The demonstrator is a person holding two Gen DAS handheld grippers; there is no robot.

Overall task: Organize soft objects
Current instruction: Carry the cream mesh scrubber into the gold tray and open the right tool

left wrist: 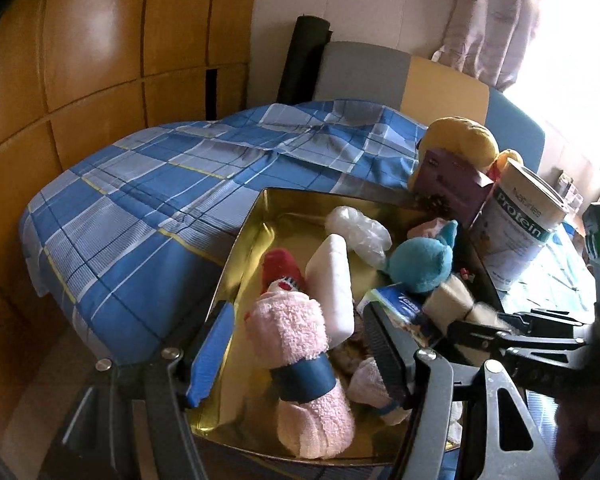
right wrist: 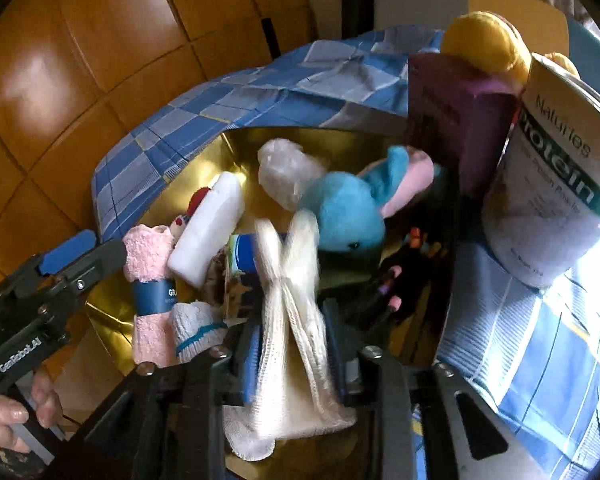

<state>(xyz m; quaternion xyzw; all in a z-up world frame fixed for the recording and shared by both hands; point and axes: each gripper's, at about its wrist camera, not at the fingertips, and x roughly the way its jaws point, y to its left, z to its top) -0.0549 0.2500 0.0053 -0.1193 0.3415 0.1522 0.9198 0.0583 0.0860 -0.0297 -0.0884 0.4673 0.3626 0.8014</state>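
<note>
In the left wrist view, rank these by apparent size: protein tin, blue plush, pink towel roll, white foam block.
1. pink towel roll, though nearest the camera
2. protein tin
3. white foam block and blue plush: too alike to rank

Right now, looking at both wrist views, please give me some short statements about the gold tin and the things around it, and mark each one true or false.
1. The rolled pink fluffy towel with a dark blue paper band lies inside the shiny gold metal tin. True.
2. The blue plush toy sits on the bed outside the tin. False: it is in the tin.
3. The right tongs have a white mesh cloth between them. True.
4. The tall white Protein can stands inside the tin. False: it stands beside it, on the blue checked bedsheet.
5. The left tongs are fully shut. False: they are open.
</note>
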